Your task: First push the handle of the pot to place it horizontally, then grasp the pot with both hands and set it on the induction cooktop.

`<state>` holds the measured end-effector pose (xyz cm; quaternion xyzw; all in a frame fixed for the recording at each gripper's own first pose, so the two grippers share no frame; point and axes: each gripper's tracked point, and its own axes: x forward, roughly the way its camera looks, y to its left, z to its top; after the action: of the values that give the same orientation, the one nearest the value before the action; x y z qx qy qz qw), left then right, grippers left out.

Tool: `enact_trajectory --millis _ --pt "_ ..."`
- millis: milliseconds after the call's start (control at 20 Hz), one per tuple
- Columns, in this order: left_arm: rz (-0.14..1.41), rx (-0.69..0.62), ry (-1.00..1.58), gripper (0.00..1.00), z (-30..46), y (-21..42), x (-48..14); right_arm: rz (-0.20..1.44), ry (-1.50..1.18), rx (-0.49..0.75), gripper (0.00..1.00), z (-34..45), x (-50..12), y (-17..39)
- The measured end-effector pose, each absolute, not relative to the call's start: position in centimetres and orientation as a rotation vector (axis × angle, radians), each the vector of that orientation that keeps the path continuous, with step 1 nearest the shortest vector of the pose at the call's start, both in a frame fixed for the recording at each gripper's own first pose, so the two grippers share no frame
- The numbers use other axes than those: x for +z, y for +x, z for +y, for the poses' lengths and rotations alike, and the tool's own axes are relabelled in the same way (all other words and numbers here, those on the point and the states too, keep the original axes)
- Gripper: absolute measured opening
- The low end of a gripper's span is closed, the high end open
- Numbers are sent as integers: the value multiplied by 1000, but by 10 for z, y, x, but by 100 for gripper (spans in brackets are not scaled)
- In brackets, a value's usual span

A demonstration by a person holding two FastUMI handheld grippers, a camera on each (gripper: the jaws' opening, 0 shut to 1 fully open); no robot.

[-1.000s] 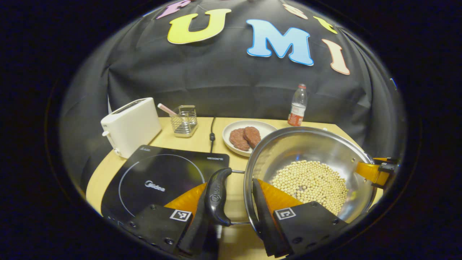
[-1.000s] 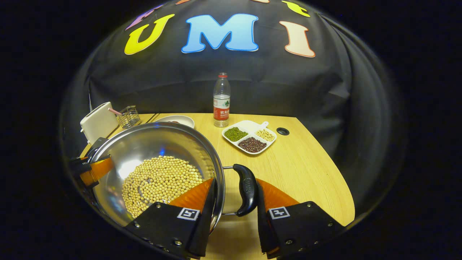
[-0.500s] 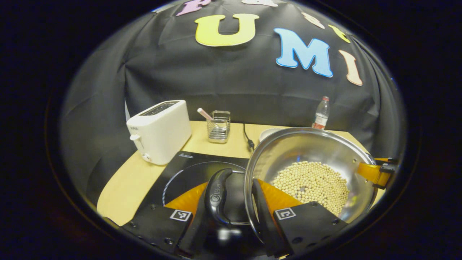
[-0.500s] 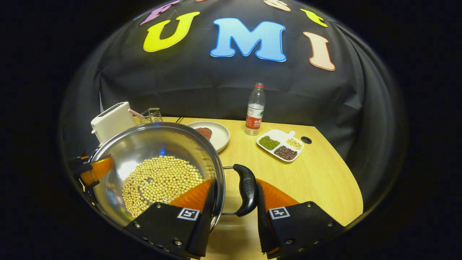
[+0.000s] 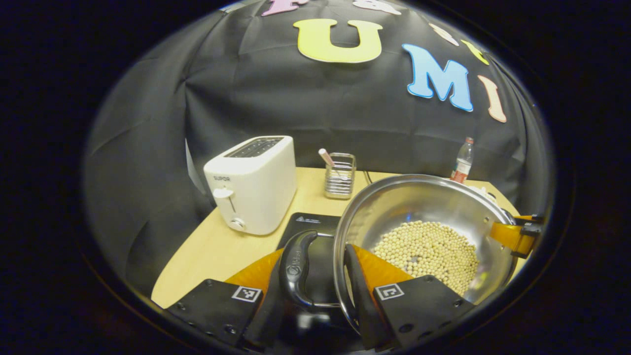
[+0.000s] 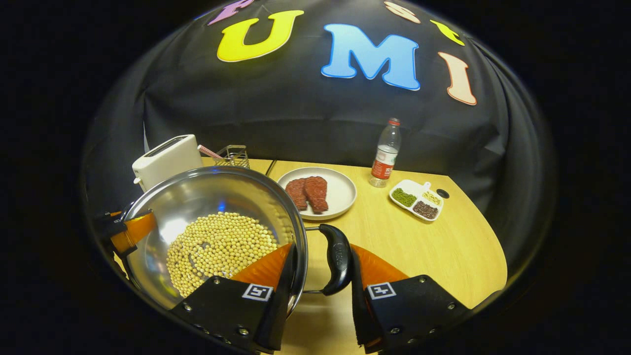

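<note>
In the left gripper view, the left gripper (image 5: 315, 281) is closed on the pot (image 5: 424, 217): one finger presses the outer side of the black left handle (image 5: 296, 268), the other lies inside the steel wall, so handle and rim are pinched between them. The pot holds a layer of soybeans (image 5: 426, 251) and sits at about 3 o'clock from this gripper. Under the handle, at 12 o'clock from the fingers, lies the black induction cooktop (image 5: 308, 229); whether the pot's base touches it cannot be told. A white toaster (image 5: 251, 185) stands at 10 o'clock on the wooden table (image 5: 212, 249), a wire holder (image 5: 340, 175) with a pink stick just past it, and a water bottle (image 5: 462, 160) far off at 2 o'clock.

In the right gripper view, the right gripper (image 6: 320, 283) clamps the opposite side in the same manner, one finger inside the rim and the other against the black right handle (image 6: 337, 259), with the pot at 9 o'clock. The other gripper's finger shows at the pot's far rim. Beyond, at 12 o'clock, a plate (image 6: 340, 195) carries two meat patties (image 6: 306, 191); at 2 o'clock sits a divided dish (image 6: 416, 199) of beans.
</note>
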<state>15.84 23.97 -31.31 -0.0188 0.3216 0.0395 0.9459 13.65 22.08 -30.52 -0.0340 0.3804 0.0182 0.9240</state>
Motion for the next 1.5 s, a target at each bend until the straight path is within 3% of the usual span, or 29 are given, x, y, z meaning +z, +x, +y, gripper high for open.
enact_trajectory --millis 100,150,450,500,600,650,700,750,850,950,1250,1300,1400,1500 --pt "661 93 -38 73 261 159 -317 783 -71 50 55 241 -308 138" --pt "664 96 -34 65 269 159 -318 786 -71 56 55 250 -310 139" --pt "678 106 -48 70 294 161 -331 782 -43 64 55 270 -322 143" --pt "668 108 -59 65 297 160 -333 774 -36 67 55 271 -323 145" --pt "643 119 -70 73 300 157 -328 773 -2 84 58 276 -321 142" --pt "603 136 -42 80 305 162 -317 735 8 87 65 275 -308 146" --pt "548 159 -4 76 309 165 -298 690 9 88 76 270 -300 153" --pt "495 178 27 84 311 169 -276 641 8 94 100 262 -281 154" --pt "411 177 60 99 302 170 -234 559 4 101 97 247 -251 150" --pt "335 154 67 94 274 164 -198 486 -3 100 97 224 -219 140" --pt "199 84 7 100 150 111 -111 295 -22 98 97 138 -132 83" --pt "185 77 -3 94 131 97 -100 273 -21 96 97 124 -122 72" --pt "158 60 -5 100 91 73 -76 232 -6 93 96 96 -101 51" --pt "131 40 -2 98 58 47 -56 206 2 90 97 69 -84 29"
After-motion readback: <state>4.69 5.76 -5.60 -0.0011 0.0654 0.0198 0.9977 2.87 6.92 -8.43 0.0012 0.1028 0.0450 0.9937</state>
